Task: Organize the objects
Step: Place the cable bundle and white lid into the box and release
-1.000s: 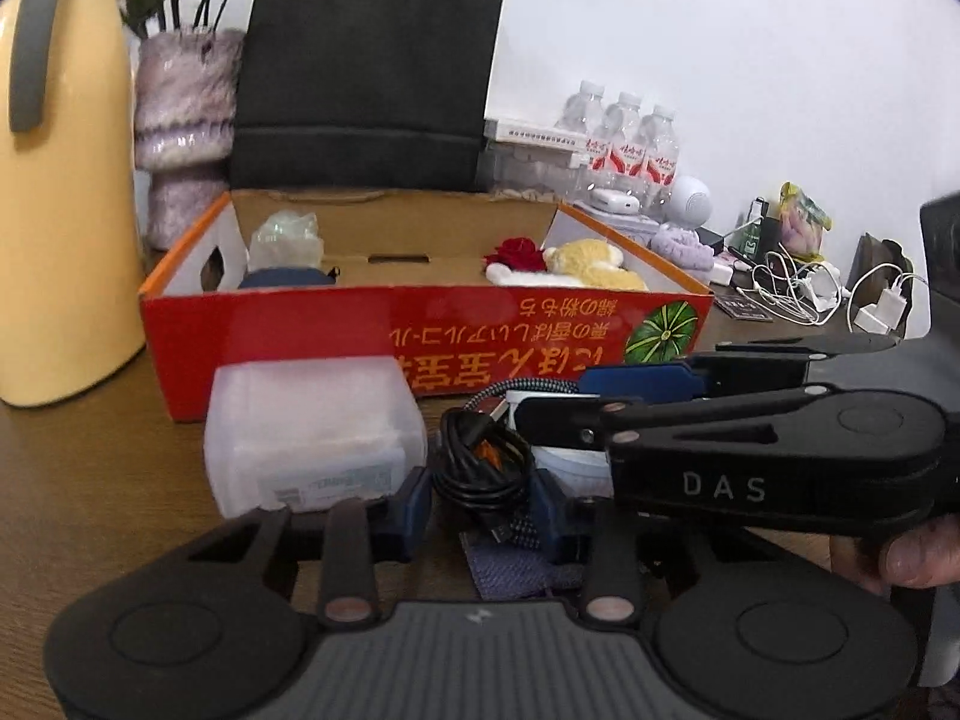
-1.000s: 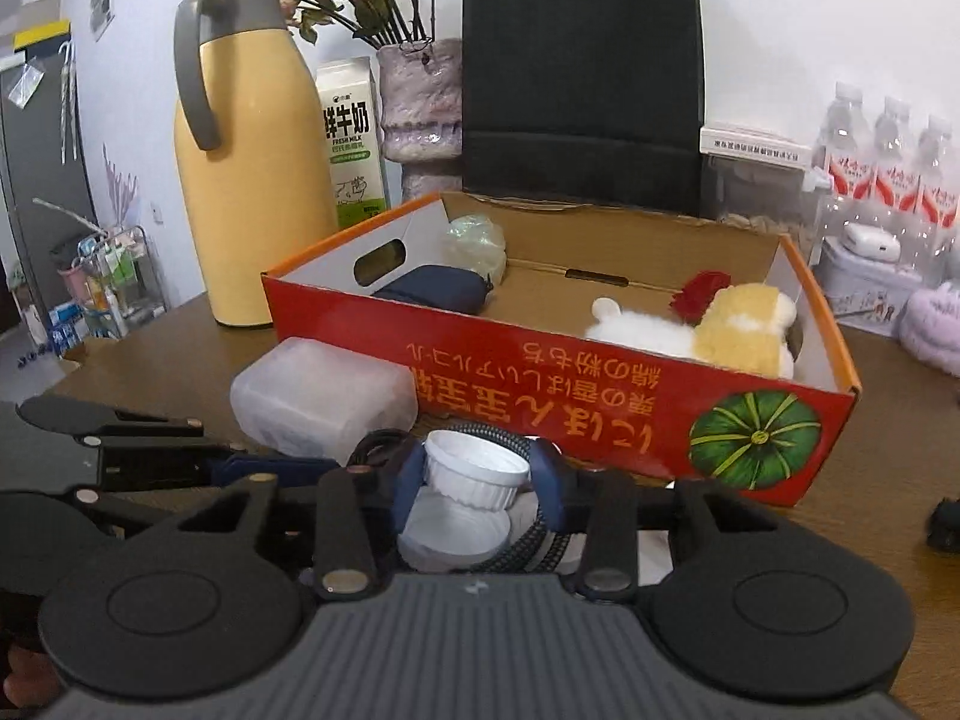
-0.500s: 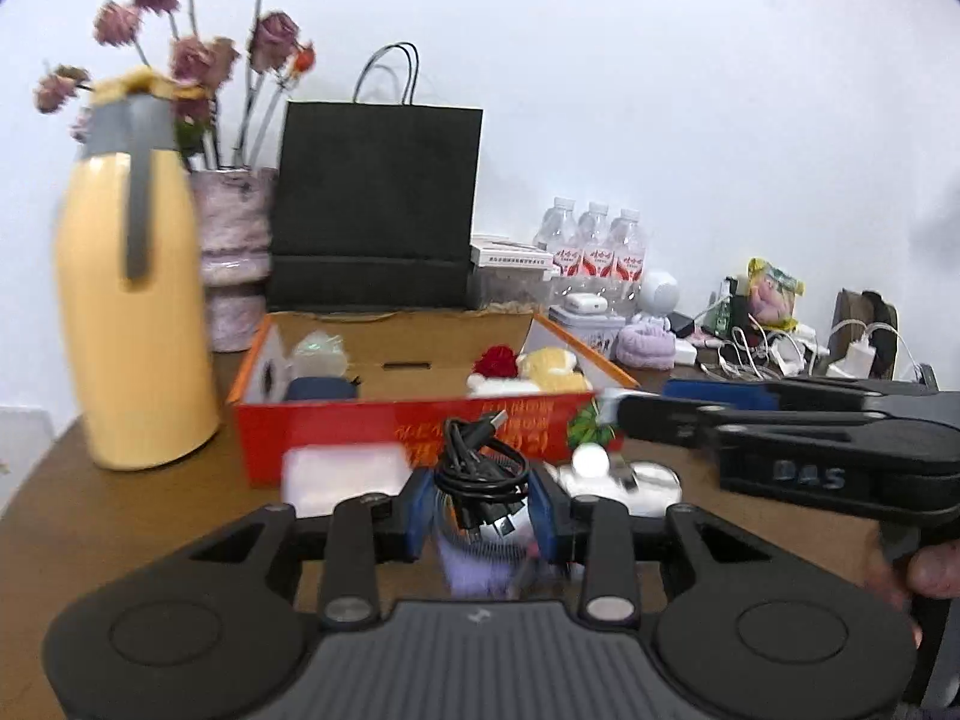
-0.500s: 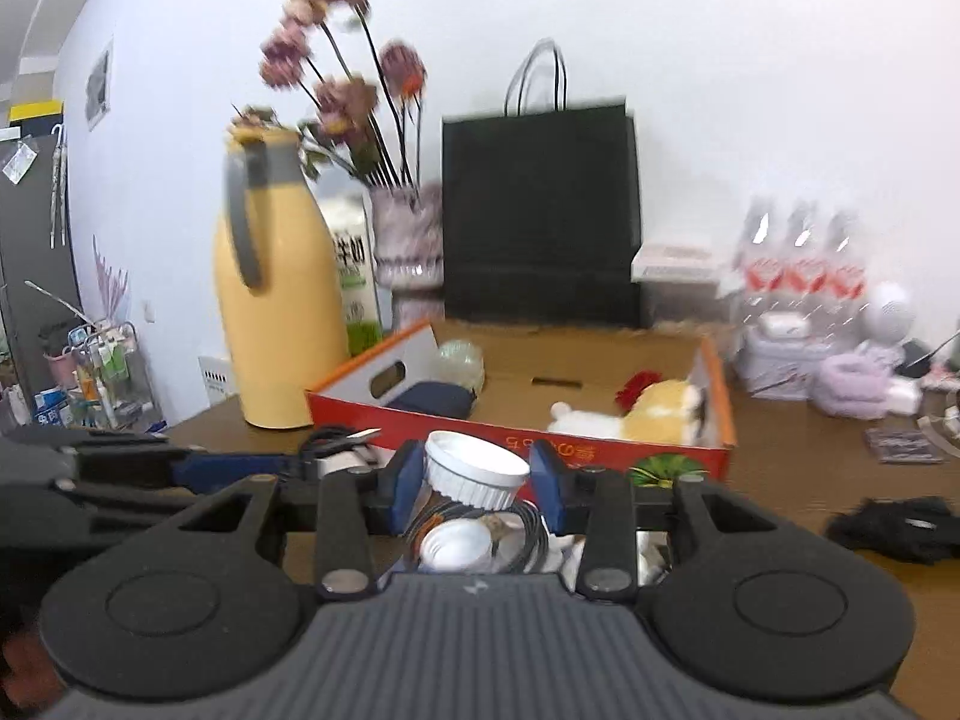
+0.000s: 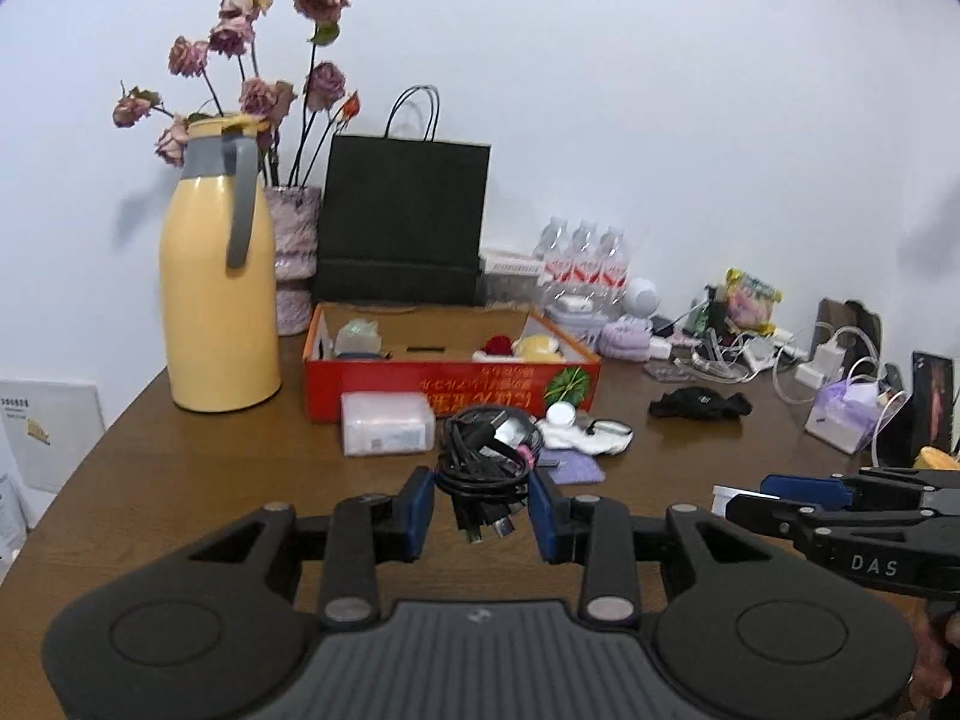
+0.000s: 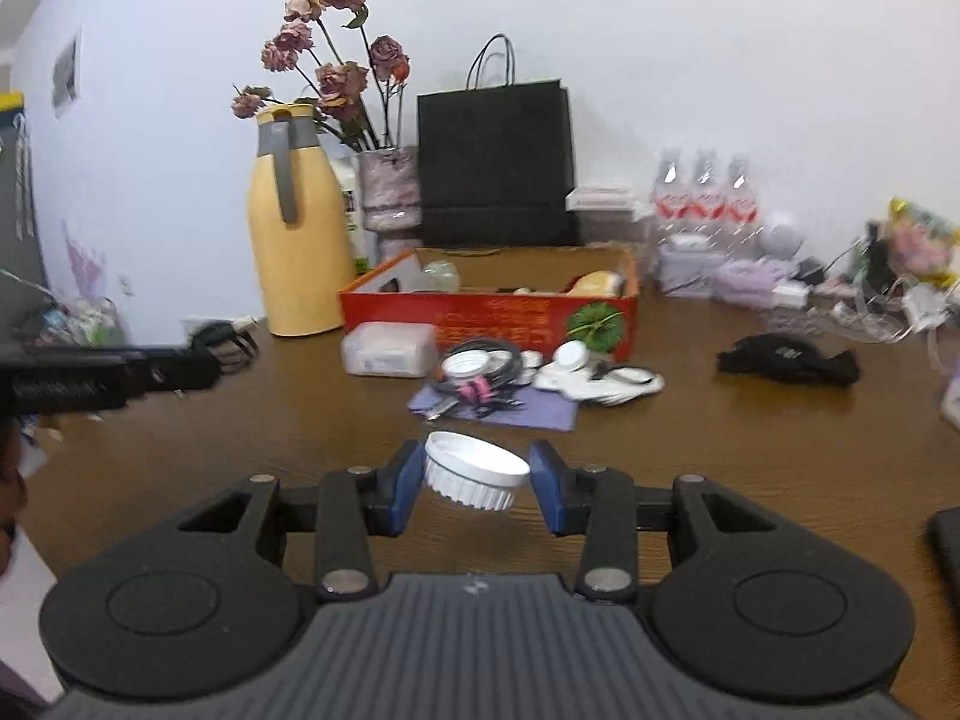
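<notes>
Left tool [image 5: 480, 504]: clenched on a coiled bundle of black cable [image 5: 480, 468], both blue pads pressing its sides, loose plug ends hanging below the pads; the bundle is clear of the counter [image 5: 180, 468]. Right tool [image 6: 477, 486]: clenched on a small white ribbed cup [image 6: 477, 471], gripped across its width, tilted a little and held off the counter surface.

Step in hand, by judgement: transport; each tool carries one item, both well short of the red cardboard box [image 6: 492, 309], which stands open-topped towards the back of the counter beside the yellow jug [image 6: 297, 228] and in front of the black paper bag [image 6: 495, 162]. The box already holds several things, among them a plush toy [image 5: 537, 347] at its right end; its middle looks free, though the near wall hides most of the floor.

Items not yet gathered lie in front of the box: a frosted plastic case [image 6: 390, 348], a white lid [image 6: 471, 365] on a second cable coil, a purple cloth [image 6: 504, 405], and white cloth pieces [image 6: 600, 381]; a black fabric item [image 6: 786, 357] lies well apart to the right.

Next move, if the box is the destination: carry each item over the near wall, lower into the free middle, then release; the dangling plug ends may catch on the wall, so the cable needs the higher pass; the cup should be levelled before release. The destination itself is not confirmed by the views.
</notes>
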{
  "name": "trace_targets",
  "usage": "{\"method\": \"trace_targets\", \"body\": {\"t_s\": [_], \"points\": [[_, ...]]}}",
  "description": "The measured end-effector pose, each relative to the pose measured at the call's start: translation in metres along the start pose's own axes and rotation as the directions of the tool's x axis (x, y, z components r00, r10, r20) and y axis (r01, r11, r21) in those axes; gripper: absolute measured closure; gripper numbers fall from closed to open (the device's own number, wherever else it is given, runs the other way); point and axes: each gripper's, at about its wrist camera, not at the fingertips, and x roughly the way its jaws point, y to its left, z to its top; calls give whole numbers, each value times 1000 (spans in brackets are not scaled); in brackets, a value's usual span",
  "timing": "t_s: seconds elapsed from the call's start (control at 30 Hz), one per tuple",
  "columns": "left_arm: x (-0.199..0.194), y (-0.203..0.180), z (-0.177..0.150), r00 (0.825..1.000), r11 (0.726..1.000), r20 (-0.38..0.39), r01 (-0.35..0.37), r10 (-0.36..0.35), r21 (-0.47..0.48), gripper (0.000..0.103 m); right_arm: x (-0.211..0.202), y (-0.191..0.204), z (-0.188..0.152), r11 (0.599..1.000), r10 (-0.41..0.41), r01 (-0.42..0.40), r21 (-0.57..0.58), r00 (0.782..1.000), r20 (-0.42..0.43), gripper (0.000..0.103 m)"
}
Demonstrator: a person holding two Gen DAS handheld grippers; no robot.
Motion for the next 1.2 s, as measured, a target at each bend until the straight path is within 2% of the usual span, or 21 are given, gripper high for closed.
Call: {"method": "trace_targets", "body": {"t_s": [0.13, 0.23, 0.33, 0.43, 0.57, 0.6, 0.67, 0.73, 0.8, 0.87, 0.9, 0.97, 1.0, 1.03, 1.13, 1.2], "points": [[7, 4, 2, 999, 999, -21, 30, -31, -23, 71, -4, -2, 3, 1000, 26, -27, 10, 999, 28, 63], [29, 18, 18, 996, 995, -50, 69, -73, -67, 71, 8, -4, 12, 1000, 25, -24, -11, 999, 26, 63], [65, 38, 61, 989, 985, -43, 135, -140, -105, 71, 30, -14, 43, 997, 77, -75, -27, 995, 60, 63], [121, 49, 115, 991, 989, -22, 129, -131, -71, 71, 72, -32, 97, 990, 135, -132, -46, 988, 79, 63], [236, 63, 174, 991, 993, -99, 81, -89, -84, 71, 169, -49, 174, 989, 141, -139, -53, 990, 28, 63], [265, 67, 182, 988, 994, -128, 79, -88, -78, 71, 197, -50, 188, 990, 123, -123, -68, 992, 3, 63], [318, 78, 188, 983, 991, -178, 25, -49, -134, 71, 254, -49, 207, 994, 46, -50, -102, 998, -43, 63], [370, 85, 190, 970, 994, -241, 3, -30, -113, 70, 314, -45, 212, 984, -43, 27, -175, 995, -91, 63], [415, 90, 185, 950, 997, -310, -44, 21, -67, 70, 371, -51, 211, 987, -45, 15, -161, 982, -184, 63], [444, 97, 178, 934, 994, -353, -89, 61, -64, 69, 414, -57, 208, 991, -50, 17, -132, 967, -251, 63], [452, 101, 175, 930, 993, -361, -103, 74, -62, 70, 431, -60, 207, 992, -56, 23, -125, 962, -268, 63], [460, 105, 170, 931, 992, -356, -110, 83, -57, 63, 451, -66, 203, 994, -51, 21, -106, 955, -292, 61], [461, 105, 169, 927, 995, -369, -88, 66, -43, 53, 458, -68, 201, 996, -50, 23, -90, 950, -307, 59], [462, 106, 168, 925, 996, -374, -76, 57, -35, 47, 462, -70, 199, 997, -47, 23, -80, 949, -313, 53], [453, 108, 170, 934, 996, -352, -79, 56, -51, 41, 455, -75, 198, 996, -55, 34, -78, 959, -280, 42], [443, 105, 180, 941, 995, -336, -69, 41, -70, 39, 442, -80, 201, 998, -45, 30, -64, 966, -254, 39]]}}
